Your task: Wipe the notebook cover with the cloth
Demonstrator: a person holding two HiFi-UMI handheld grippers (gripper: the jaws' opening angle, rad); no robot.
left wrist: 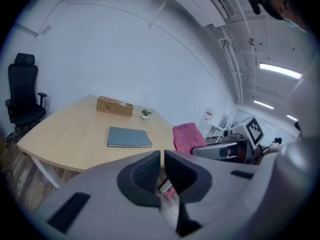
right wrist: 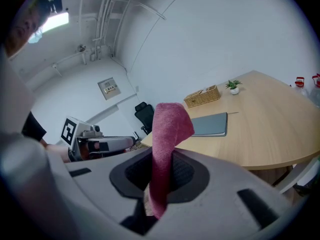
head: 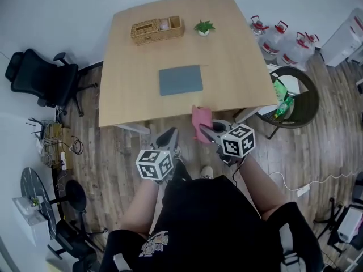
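Note:
A grey-blue notebook (head: 180, 80) lies flat near the middle of the wooden table (head: 130, 55); it also shows in the left gripper view (left wrist: 129, 137) and the right gripper view (right wrist: 210, 124). My right gripper (head: 204, 130) hovers just off the table's near edge, shut on a pink cloth (head: 201, 118) that stands up from its jaws (right wrist: 167, 134). My left gripper (head: 168, 137) sits beside it, short of the table, shut with nothing between its jaws (left wrist: 162, 171). The cloth (left wrist: 188, 137) is apart from the notebook.
A wicker basket (head: 157, 29) and a small potted plant (head: 203, 27) stand at the table's far edge. Water jugs (head: 283, 41) and a round chair (head: 295, 98) are at the right. A black office chair (head: 39, 78) is at the left.

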